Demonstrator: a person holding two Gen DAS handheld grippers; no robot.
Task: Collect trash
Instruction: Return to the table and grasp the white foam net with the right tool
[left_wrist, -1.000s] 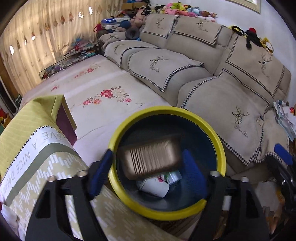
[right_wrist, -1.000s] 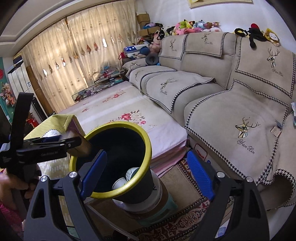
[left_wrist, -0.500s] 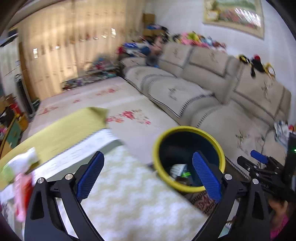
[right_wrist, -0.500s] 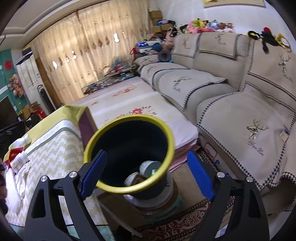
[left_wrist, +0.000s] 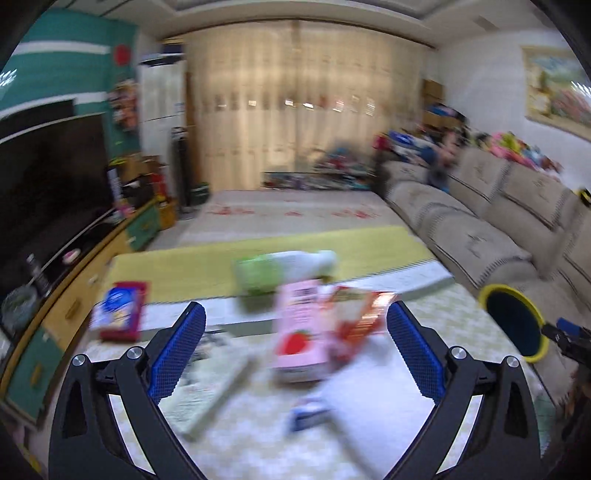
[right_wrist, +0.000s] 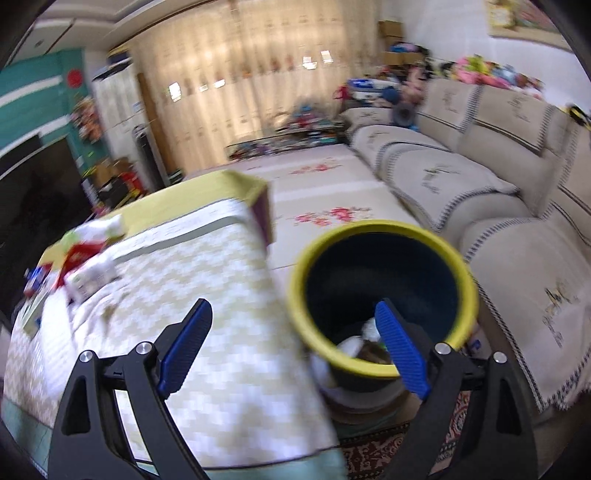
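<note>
Trash bin (right_wrist: 382, 295) stands beside the tabletop's (right_wrist: 207, 295) right edge; left hand-held gripper (left_wrist: 295, 347) and right hand-held gripper (right_wrist: 293, 345) both gape wide, empty, pink carton (left_wrist: 301, 339) mid-tabletop.

Cloth-covered table (left_wrist: 369, 406) (cartons (left_wrist: 301, 339), bottle (left_wrist: 284, 271))

A pink carton (left_wrist: 301, 332) with a strawberry print lies on the table among blurred wrappers (left_wrist: 364, 319). The yellow-rimmed bin (right_wrist: 382, 295) stands upright beside the table, holding trash.

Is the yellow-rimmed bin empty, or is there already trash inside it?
Not empty. The right wrist view looks into the bin and shows white and brown items at its bottom; blur hides what they are.
</note>
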